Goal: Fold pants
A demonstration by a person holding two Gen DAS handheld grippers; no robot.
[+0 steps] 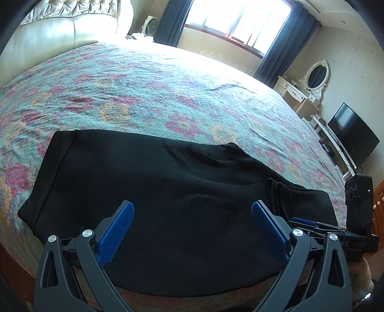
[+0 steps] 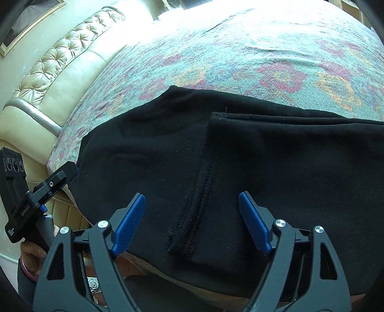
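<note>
Black pants (image 1: 144, 180) lie flat across the near edge of a floral bedspread (image 1: 168, 96). In the right wrist view the pants (image 2: 300, 168) carry a folded-over layer on the right, its stitched hem (image 2: 206, 187) running down the middle. My left gripper (image 1: 192, 206) hovers just over the cloth, open, with nothing pinched between its blue pads (image 1: 115, 232). My right gripper (image 2: 192, 195) is open too and straddles the hem without pressing on it. Each gripper shows at the edge of the other's view: the right one (image 1: 309, 224), the left one (image 2: 64, 175).
The bedspread (image 2: 264, 60) stretches far beyond the pants. A cream tufted headboard (image 2: 60, 60) bounds the bed on the left. A window with dark curtains (image 1: 240, 21), a white dressing table (image 1: 297, 93) and a television (image 1: 352, 134) stand past the bed. A hand (image 2: 31, 254) holds the left gripper.
</note>
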